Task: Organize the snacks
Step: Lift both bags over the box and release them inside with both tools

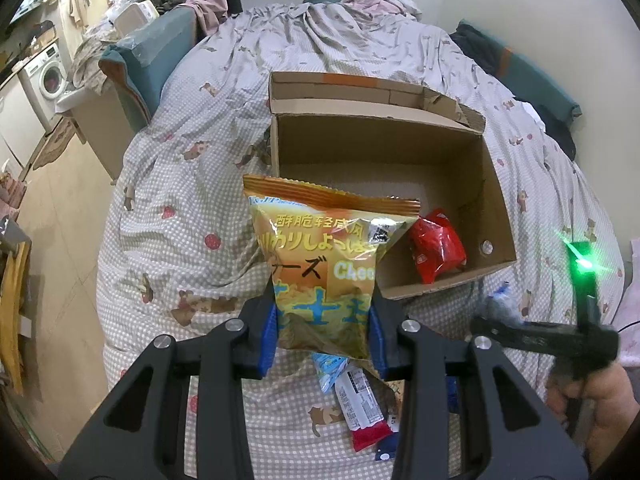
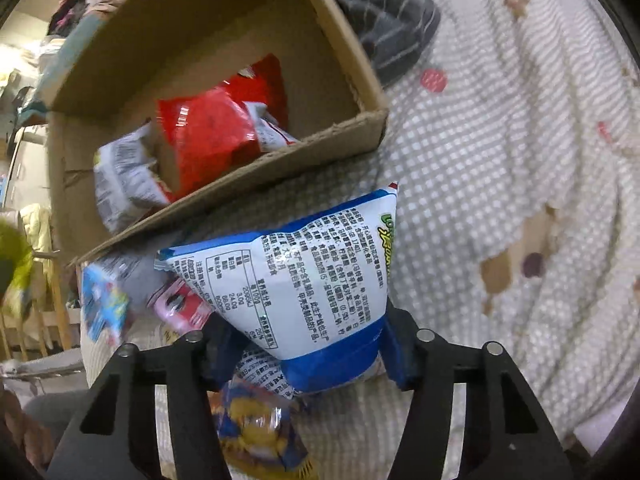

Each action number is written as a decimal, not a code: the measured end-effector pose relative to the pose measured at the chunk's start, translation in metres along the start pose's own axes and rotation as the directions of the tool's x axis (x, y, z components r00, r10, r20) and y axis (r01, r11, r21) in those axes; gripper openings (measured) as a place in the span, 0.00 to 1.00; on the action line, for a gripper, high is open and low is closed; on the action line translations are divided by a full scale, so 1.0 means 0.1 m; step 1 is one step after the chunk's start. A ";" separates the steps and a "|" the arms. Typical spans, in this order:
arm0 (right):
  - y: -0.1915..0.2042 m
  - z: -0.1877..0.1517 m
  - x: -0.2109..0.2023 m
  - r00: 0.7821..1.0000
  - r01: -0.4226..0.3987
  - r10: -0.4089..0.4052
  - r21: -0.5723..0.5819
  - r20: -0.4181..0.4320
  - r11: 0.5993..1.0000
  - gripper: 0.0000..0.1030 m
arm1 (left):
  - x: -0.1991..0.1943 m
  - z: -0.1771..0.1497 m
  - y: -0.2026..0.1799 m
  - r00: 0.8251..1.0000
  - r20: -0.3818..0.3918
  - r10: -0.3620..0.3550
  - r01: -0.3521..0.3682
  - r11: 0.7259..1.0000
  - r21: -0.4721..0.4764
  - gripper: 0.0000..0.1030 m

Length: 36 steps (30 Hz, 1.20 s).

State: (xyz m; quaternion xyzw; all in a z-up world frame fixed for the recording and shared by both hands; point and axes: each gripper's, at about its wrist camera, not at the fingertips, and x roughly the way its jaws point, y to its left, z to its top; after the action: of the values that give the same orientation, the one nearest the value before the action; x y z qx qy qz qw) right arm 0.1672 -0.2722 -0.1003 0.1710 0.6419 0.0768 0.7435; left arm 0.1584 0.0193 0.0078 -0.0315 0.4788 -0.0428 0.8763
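Glossy plastic snack bags [image 1: 324, 264], matt cardboard box [image 1: 496, 208], cloth bedsheet [image 1: 180, 220].

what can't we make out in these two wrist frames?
- Left wrist view: the cardboard box near-left floor is hidden behind the yellow cheese snack bag held in the left gripper.
- Left wrist view: the loose packets on the bed are partly covered by that bag and the gripper.
- Right wrist view: the white and blue bag between the right gripper pads shows only its back; print is blurred.
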 end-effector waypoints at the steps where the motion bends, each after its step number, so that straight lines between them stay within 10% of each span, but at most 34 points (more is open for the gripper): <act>1: 0.01 -0.04 -0.09 1.000 -0.017 0.017 -0.006 0.012 1.000 0.56 | 0.00 0.01 0.00 1.000 0.003 0.001 -0.001 1.000 -0.002 0.32; 9: 0.18 -0.22 -0.97 0.950 -0.212 0.232 -0.115 0.209 0.971 0.55 | -0.01 0.16 -0.03 1.000 0.014 0.005 -0.005 1.000 -0.010 0.32; 19: 0.57 0.60 -1.31 0.883 -0.224 0.280 -0.187 0.376 0.956 0.56 | 0.17 0.68 -0.13 0.999 0.052 0.010 -0.010 1.000 -0.008 0.32; 36: 0.75 0.96 -0.62 0.915 -0.143 0.208 -0.205 0.346 0.968 0.56 | 0.78 0.79 -0.21 0.998 0.024 -0.051 0.051 0.999 -0.005 0.32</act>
State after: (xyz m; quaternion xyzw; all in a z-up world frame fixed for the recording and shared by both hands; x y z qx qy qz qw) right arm 0.2591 -0.2384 -0.0056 0.1735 0.4653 0.1665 0.8518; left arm 0.2657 -0.0087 -0.0129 -0.0466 0.4676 -0.0635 0.8804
